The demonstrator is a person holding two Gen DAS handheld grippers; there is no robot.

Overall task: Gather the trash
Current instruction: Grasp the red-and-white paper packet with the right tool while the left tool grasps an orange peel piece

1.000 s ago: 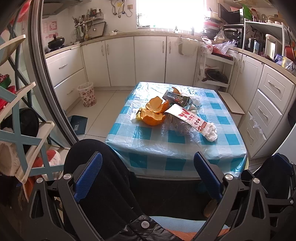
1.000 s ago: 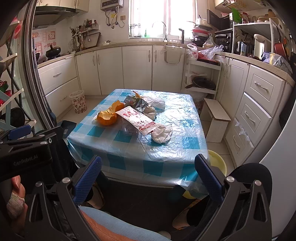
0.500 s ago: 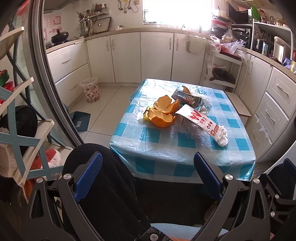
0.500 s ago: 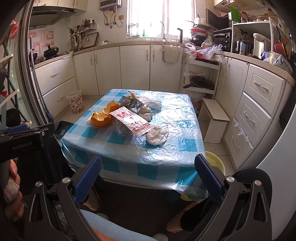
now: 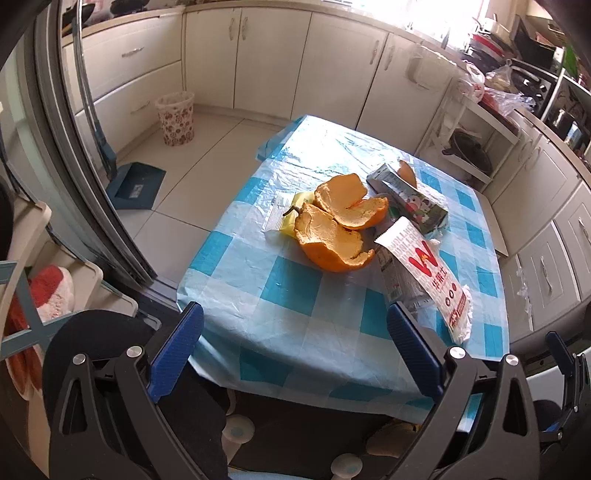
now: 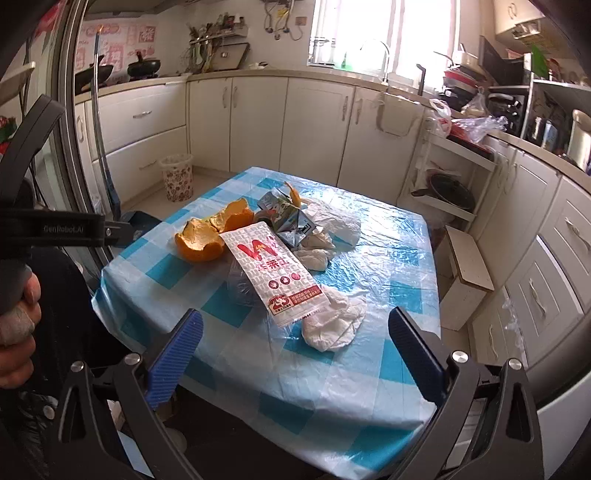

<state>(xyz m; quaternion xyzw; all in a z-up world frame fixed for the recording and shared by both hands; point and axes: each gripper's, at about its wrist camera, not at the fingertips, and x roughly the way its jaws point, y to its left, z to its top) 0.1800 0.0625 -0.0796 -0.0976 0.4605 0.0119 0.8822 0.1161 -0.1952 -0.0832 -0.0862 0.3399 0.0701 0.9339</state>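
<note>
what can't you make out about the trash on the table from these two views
- Clear plastic: contents hidden under the red-and-white wrapper, both views.
- Yellow packet: mostly covered by orange peel, left wrist view.
- Bin: inside too small to see.
- Floor under the table: blocked by the tablecloth.

Daylight is streaming through a window [image 6: 384, 33] above cream cabinets [image 6: 258, 122] that are lining the kitchen's back wall. A low table [image 6: 388, 266], wearing a blue-and-white checked cloth, is standing on pale floor tiles [image 5: 207, 147] in front of those cabinets. Left of the table, a patterned wastebasket [image 5: 175, 118] is sitting against drawers. Right of the table, more drawers [image 6: 546, 280] are running along the wall.
</note>
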